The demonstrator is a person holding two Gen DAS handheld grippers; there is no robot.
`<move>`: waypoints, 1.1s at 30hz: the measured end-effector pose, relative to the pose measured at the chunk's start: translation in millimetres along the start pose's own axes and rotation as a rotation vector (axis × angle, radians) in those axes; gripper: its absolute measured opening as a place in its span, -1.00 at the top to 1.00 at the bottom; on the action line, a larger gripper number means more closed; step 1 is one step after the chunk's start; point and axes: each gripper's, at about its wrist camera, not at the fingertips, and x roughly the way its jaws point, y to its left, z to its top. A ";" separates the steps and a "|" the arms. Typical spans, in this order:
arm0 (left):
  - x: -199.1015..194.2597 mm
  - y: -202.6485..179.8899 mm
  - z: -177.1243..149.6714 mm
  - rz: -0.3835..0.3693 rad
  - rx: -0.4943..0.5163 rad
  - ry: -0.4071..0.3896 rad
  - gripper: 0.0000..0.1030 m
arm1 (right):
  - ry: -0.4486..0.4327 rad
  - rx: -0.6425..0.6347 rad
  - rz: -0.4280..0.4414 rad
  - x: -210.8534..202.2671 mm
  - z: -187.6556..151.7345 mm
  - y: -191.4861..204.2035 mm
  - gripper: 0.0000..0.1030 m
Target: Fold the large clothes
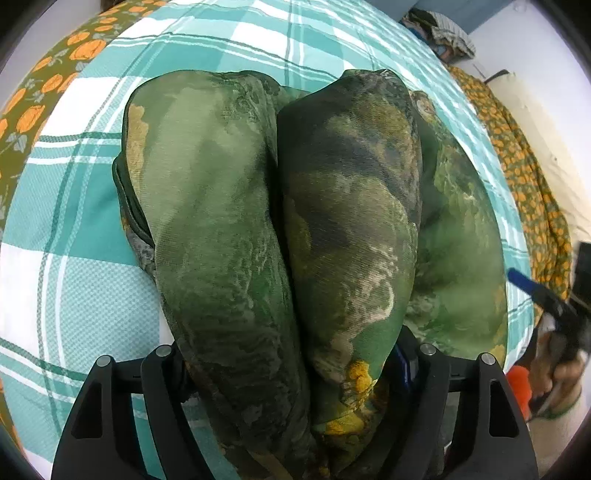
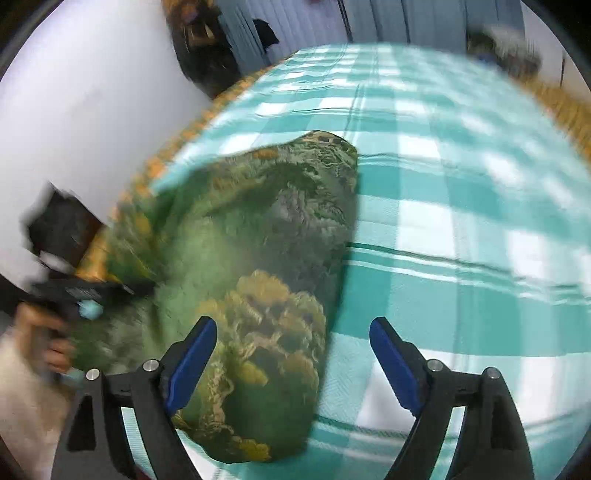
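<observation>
A large green printed cloth point(image 1: 332, 206) with yellow patches lies on a teal and white checked sheet point(image 1: 74, 288). In the left wrist view my left gripper point(image 1: 295, 369) is shut on the green cloth, which drapes over the fingers in two thick folds and hides the pads. In the right wrist view my right gripper point(image 2: 291, 354) is open and empty, its blue pads point(image 2: 192, 362) spread wide above the cloth's near end point(image 2: 266, 332). The right gripper also shows at the right edge of the left wrist view point(image 1: 546, 295).
An orange-flowered bedspread point(image 1: 44, 88) borders the checked sheet on the left and right point(image 1: 524, 177). A white wall point(image 2: 81, 118) stands left of the bed. Dark furniture point(image 2: 207, 48) and a pile of clothes point(image 1: 439, 33) sit at the far end.
</observation>
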 end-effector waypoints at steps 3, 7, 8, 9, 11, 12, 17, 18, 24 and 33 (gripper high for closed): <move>6.0 -1.5 1.4 -0.012 -0.006 0.006 -0.52 | 0.047 0.119 0.099 28.4 8.6 -30.8 -0.69; 11.9 10.2 8.9 -0.016 -0.013 0.018 -0.53 | 0.120 0.195 0.304 72.3 8.4 -50.5 -0.69; 14.0 11.1 10.5 -0.017 -0.015 0.021 -0.53 | 0.128 0.205 0.319 76.7 8.9 -52.8 -0.69; 14.9 15.4 11.4 -0.017 -0.018 0.025 -0.53 | 0.145 0.209 0.316 82.5 9.3 -52.0 -0.69; 18.6 16.9 12.1 -0.014 -0.028 0.031 -0.54 | 0.182 0.227 0.321 90.7 11.9 -49.3 -0.69; 19.7 15.2 11.2 -0.009 -0.034 0.031 -0.54 | 0.198 0.240 0.308 94.7 14.7 -47.2 -0.68; 12.7 1.8 8.0 0.077 -0.052 0.013 -0.31 | 0.181 0.049 0.057 95.1 23.9 9.0 -0.47; 9.7 -2.0 6.8 0.098 -0.044 0.006 -0.18 | 0.162 -0.031 -0.012 91.8 23.1 28.9 -0.41; -19.8 -24.7 -7.9 0.143 -0.007 -0.056 0.08 | 0.010 -0.331 -0.120 53.2 4.5 105.7 -0.22; -73.0 -61.7 -16.4 0.121 0.043 -0.212 0.10 | -0.190 -0.430 -0.117 -33.0 -23.6 128.6 -0.21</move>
